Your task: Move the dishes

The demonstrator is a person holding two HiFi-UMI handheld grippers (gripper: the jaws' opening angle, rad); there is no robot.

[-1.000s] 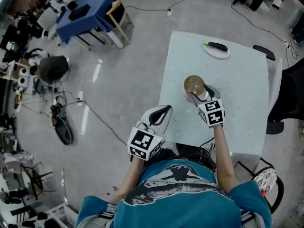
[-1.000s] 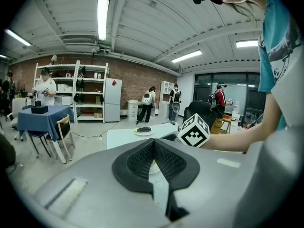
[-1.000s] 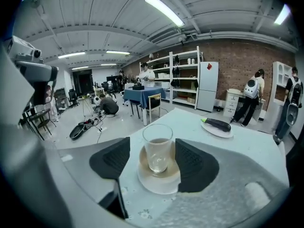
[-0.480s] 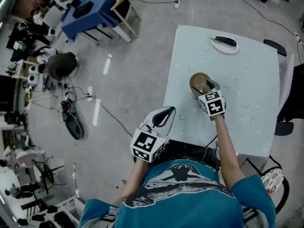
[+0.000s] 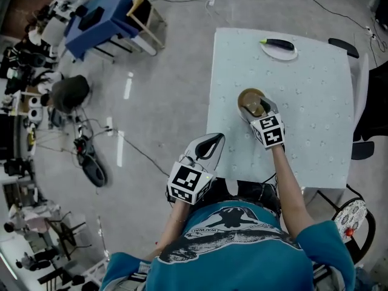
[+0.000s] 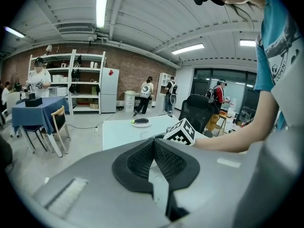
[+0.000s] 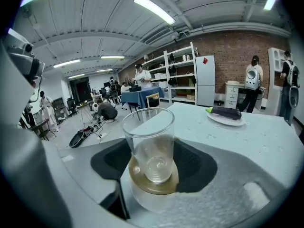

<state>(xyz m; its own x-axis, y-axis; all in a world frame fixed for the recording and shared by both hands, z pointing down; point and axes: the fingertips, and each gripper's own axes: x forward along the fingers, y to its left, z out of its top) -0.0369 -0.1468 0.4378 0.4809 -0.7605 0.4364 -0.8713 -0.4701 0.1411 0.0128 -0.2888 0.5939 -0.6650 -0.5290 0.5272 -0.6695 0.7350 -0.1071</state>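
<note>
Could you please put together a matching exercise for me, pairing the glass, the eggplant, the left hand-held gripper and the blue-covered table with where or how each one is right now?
Things:
1. glass
2. eggplant
3. left hand-held gripper
4. blue-covered table

Places or states:
A. jaws together, nothing between them
B. lies on the white plate
C. has a wooden chair beside it
D. stands on the brown saucer

Pairs: 1-D, 2-B, 3-A, 4-C.
</note>
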